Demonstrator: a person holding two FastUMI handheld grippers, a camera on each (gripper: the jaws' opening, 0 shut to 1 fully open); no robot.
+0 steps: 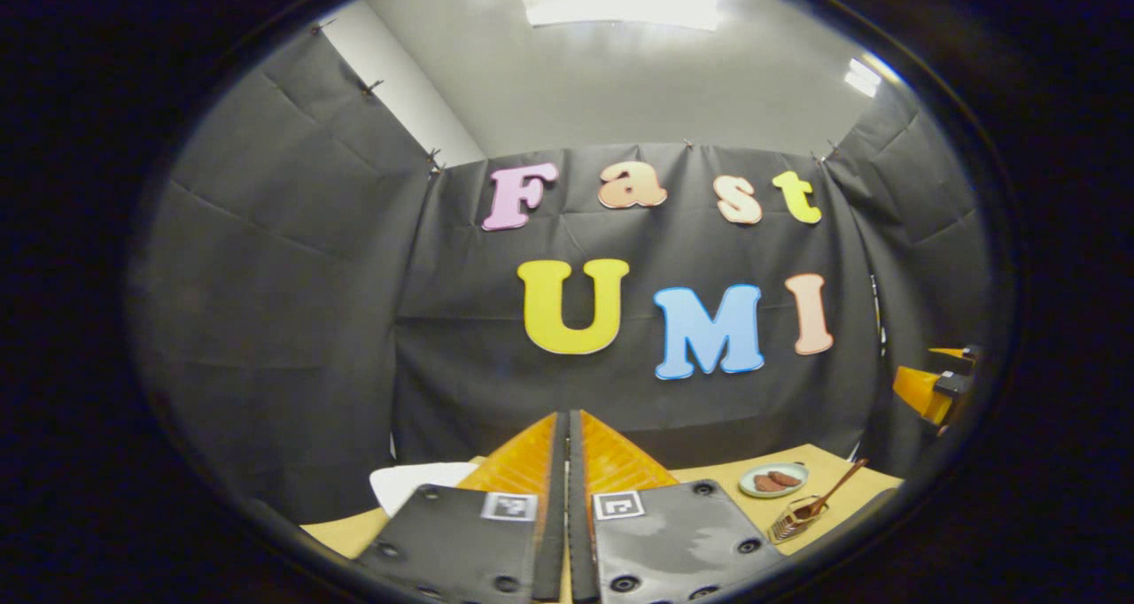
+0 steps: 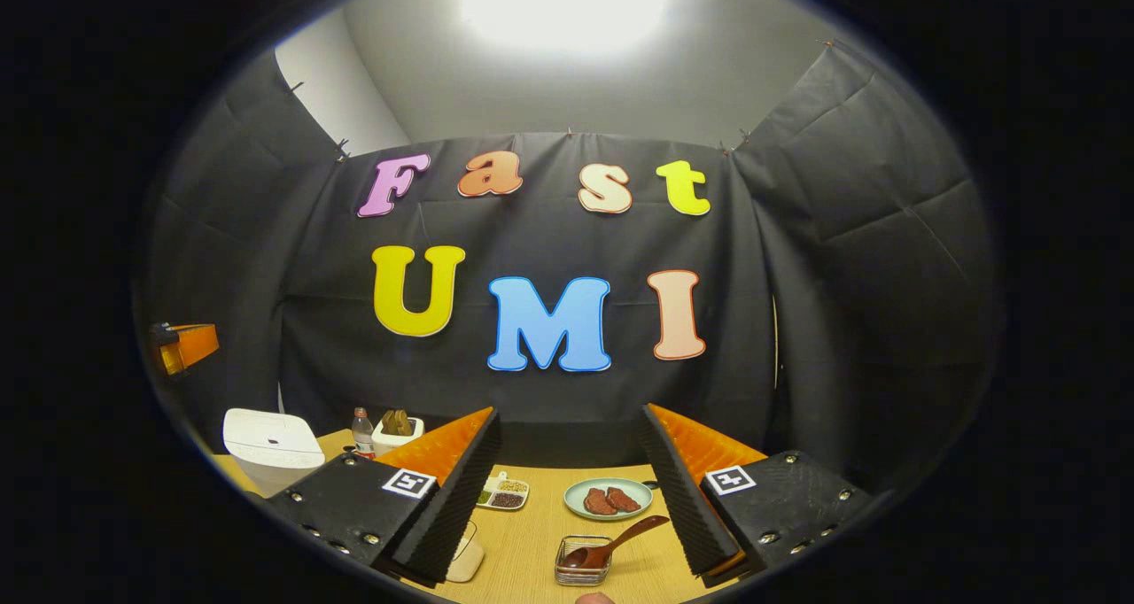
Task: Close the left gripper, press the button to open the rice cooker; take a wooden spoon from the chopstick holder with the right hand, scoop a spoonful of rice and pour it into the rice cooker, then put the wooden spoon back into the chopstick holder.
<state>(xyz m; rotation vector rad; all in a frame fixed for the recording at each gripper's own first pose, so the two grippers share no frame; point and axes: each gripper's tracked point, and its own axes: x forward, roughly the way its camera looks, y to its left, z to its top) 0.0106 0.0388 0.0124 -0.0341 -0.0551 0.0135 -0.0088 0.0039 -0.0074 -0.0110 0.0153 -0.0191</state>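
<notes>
The rice cooker (image 2: 271, 445) sits closed at the worktop's (image 2: 532, 542) left in our right gripper view, whose tongs (image 2: 567, 480) gape above the wooden spoon (image 2: 611, 542), while our left tongs (image 1: 567, 462) are pressed together.

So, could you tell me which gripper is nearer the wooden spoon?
Right. The right gripper is open just above the wooden spoon; the left gripper sits farther off, shut, spoon to its right.
</notes>
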